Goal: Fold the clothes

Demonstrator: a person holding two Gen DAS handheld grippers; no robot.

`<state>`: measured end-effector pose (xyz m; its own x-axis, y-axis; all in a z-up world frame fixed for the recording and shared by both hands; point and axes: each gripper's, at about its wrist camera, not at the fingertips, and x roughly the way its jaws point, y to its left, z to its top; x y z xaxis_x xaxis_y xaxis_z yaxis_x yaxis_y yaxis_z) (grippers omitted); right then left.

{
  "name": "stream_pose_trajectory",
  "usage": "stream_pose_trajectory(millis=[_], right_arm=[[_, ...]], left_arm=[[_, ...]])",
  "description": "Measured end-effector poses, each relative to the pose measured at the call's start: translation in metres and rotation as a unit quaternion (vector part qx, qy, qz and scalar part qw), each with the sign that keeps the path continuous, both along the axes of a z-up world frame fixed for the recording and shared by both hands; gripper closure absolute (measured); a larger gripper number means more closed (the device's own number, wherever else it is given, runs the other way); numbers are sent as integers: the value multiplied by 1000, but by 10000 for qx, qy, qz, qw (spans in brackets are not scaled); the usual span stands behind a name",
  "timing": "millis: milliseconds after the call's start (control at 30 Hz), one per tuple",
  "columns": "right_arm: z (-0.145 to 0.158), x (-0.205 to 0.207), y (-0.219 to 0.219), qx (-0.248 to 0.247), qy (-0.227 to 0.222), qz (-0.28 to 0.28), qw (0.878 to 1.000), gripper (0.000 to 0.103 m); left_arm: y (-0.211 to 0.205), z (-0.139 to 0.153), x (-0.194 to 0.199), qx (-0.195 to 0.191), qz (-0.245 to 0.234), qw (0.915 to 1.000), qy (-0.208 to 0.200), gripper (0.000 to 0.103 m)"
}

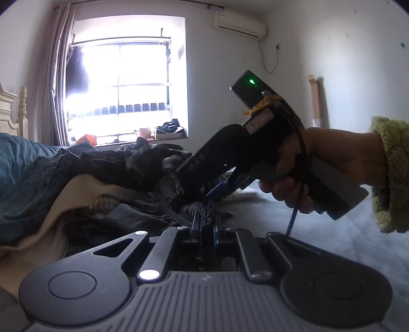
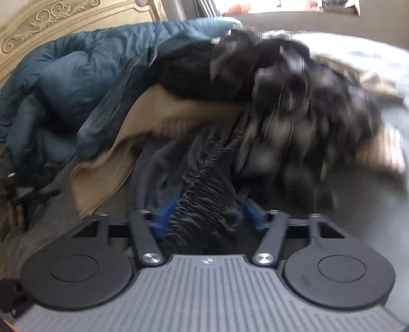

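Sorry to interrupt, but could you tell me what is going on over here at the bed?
A person is working through a pile of clothes on a bed with a hand-held tool in each hand. The left tool is shut on the gathered elastic edge of a dark garment. The right tool, held by a hand in a green fleece sleeve, straddles the same ruched band, with its jaws partly apart. A tan cloth and a blue quilted jacket lie beside it. Nothing is folded yet.

Patterned dark garment [image 2: 294,107] smeared by motion blur, window [image 1: 122,84] blown out white, headboard [image 2: 51,23] cut off at edge
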<state>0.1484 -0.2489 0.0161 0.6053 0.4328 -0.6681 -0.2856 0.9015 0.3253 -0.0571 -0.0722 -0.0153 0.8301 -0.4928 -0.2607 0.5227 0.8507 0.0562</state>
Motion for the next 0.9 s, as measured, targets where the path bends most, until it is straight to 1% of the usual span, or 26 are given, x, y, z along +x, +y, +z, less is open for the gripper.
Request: stream_pose_trajectory(millis=[33,67,133,233,333,467,533,600,667,733,800,900], right_arm=[[-2,-11,-2,121,54,4,9999,74],[-3,-23,-3,256,95,3,9996,82],[-4,-49,-7,475,102,-16,9988,91],[0,-94,-14,768,-17,-62,9970,92],[5,-144,-28,1129,-123,-172,9934,93],[5,-211,-49,1559,-210,-371,9869,93],[-1,-248,-60,1770,-243,-506,9826,93],[-6,-278,-69,1876,-306,-619,9798,93],[-14,-308,-79,2023,-311,-741,9760,94],[-22,-337,-90,2112,-341,-824,9734,94],[-33,-357,-100,2138,-329,-903,9721,94],[-51,-368,-106,1996,-251,-1005,9744,94]], left_arm=[[0,-1,-11,-13,-62,10000,33,95],[0,-2,-24,-28,-104,9999,58,95],[0,-2,-48,-73,-198,9997,94,95],[-4,4,-90,-120,-391,9992,19,95],[-10,10,-135,-202,-625,9978,48,95],[-21,14,-193,-308,-960,9947,195,95],[-28,15,-219,-398,-1164,9919,325,95],[-37,15,-246,-450,-1358,9887,439,95],[-46,11,-261,-481,-1503,9858,579,95],[-57,5,-274,-400,-1653,9829,711,95],[-68,-1,-285,-280,-1794,9798,833,94],[-81,-14,-279,182,-1803,9785,984,91]])
